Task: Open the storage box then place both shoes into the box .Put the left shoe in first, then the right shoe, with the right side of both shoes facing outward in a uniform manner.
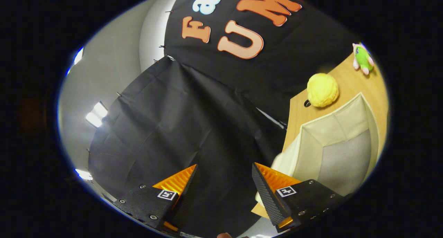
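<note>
Gripper (225, 174) fingers apart, empty, aimed at booth wall; cream fabric storage box (332, 144) on wooden worktop (297, 110) looks open; shoe placement apparently still left

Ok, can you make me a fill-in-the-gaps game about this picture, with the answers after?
1. The gripper is ____, with nothing between its fingers.
2. The fluffy ball on the wooden table is ____.
3. The small toy beyond the ball is mostly ____.
4. The storage box is pale ____.

Answers: open, yellow, green, cream
</note>
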`<state>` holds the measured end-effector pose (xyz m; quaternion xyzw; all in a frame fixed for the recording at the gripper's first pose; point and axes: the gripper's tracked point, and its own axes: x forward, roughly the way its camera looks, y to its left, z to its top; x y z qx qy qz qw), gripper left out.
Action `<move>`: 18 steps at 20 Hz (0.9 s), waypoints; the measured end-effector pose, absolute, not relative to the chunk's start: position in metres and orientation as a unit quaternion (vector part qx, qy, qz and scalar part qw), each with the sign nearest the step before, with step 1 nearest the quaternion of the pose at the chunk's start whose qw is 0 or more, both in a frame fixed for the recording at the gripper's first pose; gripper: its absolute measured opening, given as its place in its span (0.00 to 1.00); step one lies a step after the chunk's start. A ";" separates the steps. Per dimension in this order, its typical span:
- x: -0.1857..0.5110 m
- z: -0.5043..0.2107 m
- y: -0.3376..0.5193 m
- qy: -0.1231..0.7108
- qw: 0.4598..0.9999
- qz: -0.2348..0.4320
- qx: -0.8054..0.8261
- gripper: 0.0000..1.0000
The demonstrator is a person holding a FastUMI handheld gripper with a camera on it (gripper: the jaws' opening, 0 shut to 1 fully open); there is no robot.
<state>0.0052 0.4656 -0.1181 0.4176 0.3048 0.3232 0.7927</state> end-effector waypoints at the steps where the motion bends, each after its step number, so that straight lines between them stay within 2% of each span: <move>1: 0.007 -0.121 0.450 0.297 0.810 0.310 0.401 0.91; 4: 0.015 -0.133 0.396 0.274 0.857 0.267 0.347 0.95; 8: 0.018 -0.161 0.316 0.262 0.903 0.199 0.276 0.97; 18: -0.001 -0.255 0.185 0.355 0.911 0.078 0.194 0.96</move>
